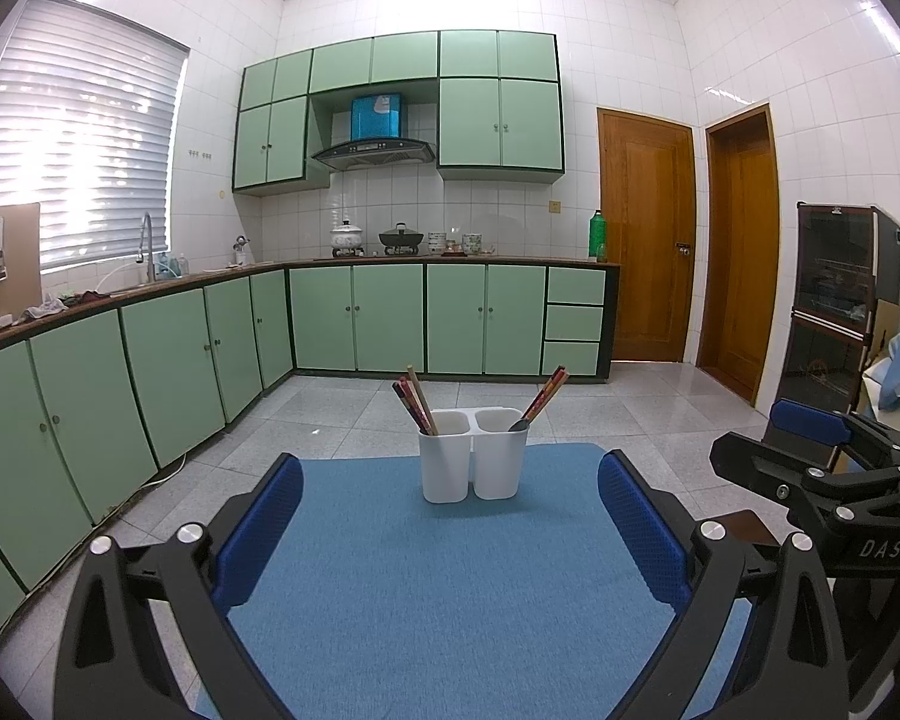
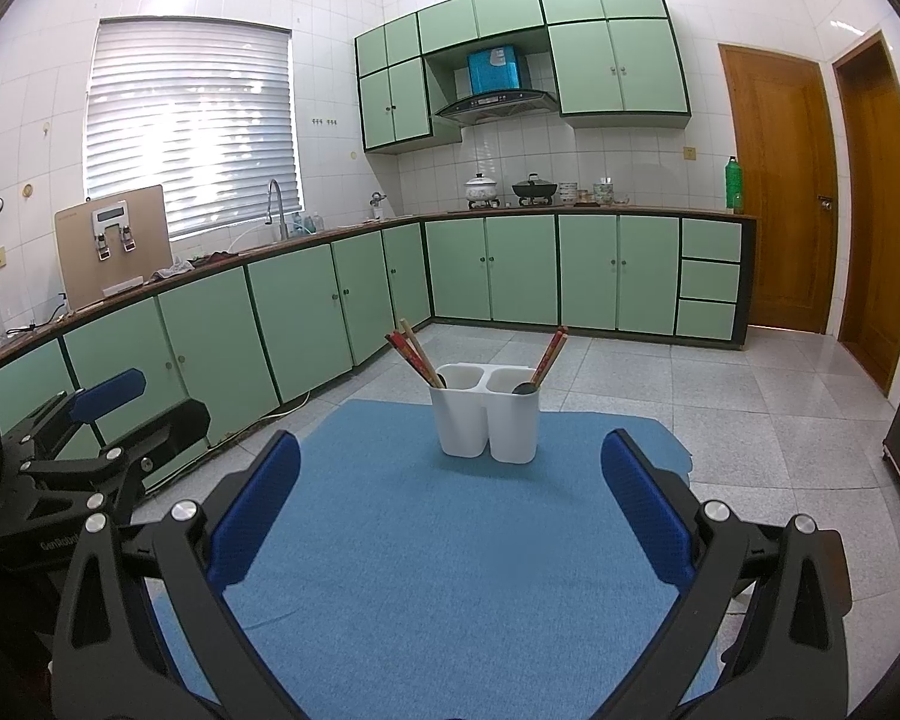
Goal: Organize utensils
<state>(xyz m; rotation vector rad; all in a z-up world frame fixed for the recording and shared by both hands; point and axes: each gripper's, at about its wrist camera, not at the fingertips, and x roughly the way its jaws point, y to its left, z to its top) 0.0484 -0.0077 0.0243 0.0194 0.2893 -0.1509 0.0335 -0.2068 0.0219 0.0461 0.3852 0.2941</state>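
A white two-compartment utensil holder (image 1: pixel 474 456) (image 2: pixel 486 420) stands near the far edge of a blue mat (image 1: pixel 438 588) (image 2: pixel 450 570). Several chopsticks (image 1: pixel 415 405) (image 2: pixel 413 357) lean left out of its left compartment. More chopsticks (image 1: pixel 547 393) (image 2: pixel 551 355) and a dark spoon (image 1: pixel 519 423) (image 2: pixel 523 387) sit in the right compartment. My left gripper (image 1: pixel 450 492) is open and holds nothing, well short of the holder. My right gripper (image 2: pixel 450 468) is open too, also back from the holder. Each gripper shows at the side of the other's view.
Green cabinets (image 1: pixel 354 318) and a counter with a sink tap (image 1: pixel 147 246) run along the left and back walls. Pots (image 1: pixel 347 236) sit on the stove. Two wooden doors (image 1: pixel 648 240) are at the right, beside a dark cabinet (image 1: pixel 840 300). Grey floor tiles (image 2: pixel 720 408) surround the mat.
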